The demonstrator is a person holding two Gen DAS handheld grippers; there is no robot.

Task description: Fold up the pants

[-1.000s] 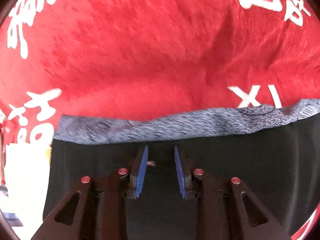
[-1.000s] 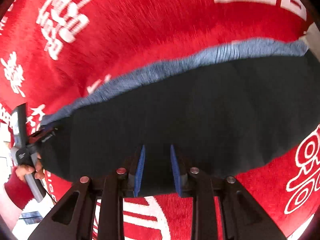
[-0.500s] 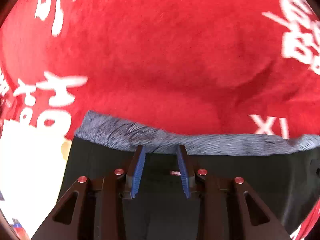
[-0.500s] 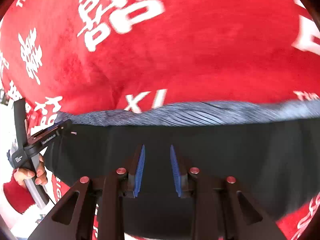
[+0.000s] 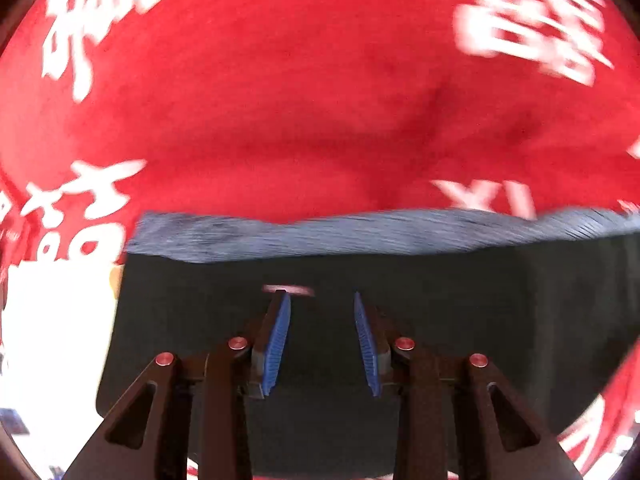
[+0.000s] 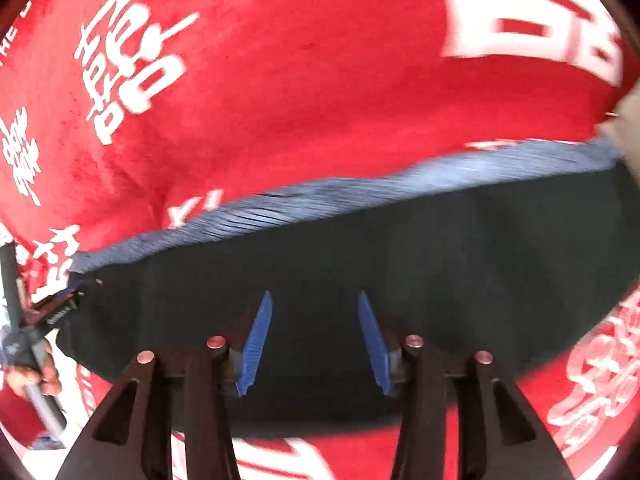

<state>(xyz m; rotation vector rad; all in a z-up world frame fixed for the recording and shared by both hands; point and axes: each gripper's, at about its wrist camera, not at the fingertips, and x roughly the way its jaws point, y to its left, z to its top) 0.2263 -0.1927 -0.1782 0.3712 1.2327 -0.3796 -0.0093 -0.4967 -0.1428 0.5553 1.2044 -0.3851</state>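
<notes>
**Both grippers spread above the dark pants**

The left gripper (image 5: 320, 300) has its jaws parted, with nothing between the blue pads (image 5: 276, 344); the gap shows only the dark cloth of the pants (image 5: 440, 300) below. The pants stretch across and beyond the jaws, and their far edge is a blue-grey ribbed waistband (image 5: 320, 232) running side to side just ahead of the fingertips. A small pale tag (image 5: 288, 289) sits on the dark cloth at the tip of the left-hand finger. Past the waistband lies a red blanket (image 5: 280, 100) printed with white characters.

The right gripper (image 6: 314, 300) is likewise released, jaws apart over the same pants (image 6: 440, 260). The waistband (image 6: 360, 196) slants ahead of the jaws. Far to their left, a hand (image 6: 36, 372) holds the other tool at the corner of the pants.
</notes>
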